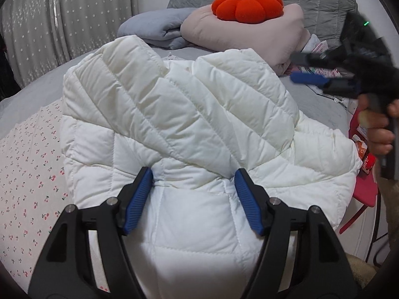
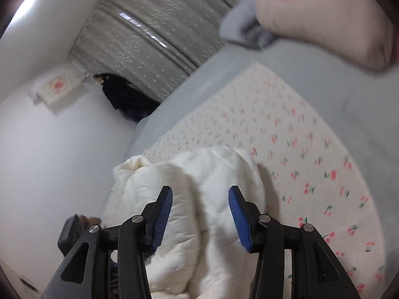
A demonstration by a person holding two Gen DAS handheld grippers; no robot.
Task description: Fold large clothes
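Observation:
A white quilted puffer jacket lies bunched on the bed, one padded section folded across the top. In the left wrist view my left gripper straddles a thick gathered fold at the jacket's near edge. Both blue pads press into the fabric, which puckers at each of them. At the right, my right gripper hovers blurred above the bed past the jacket's far corner, a hand on its handle. The right wrist view shows the right gripper with jaws apart and nothing between them, the jacket lying below.
An orange pumpkin cushion sits on a folded pink quilt, beside a blue-grey blanket at the head of the bed. A cherry-print sheet covers the near left. A red chair stands off the bed's right edge.

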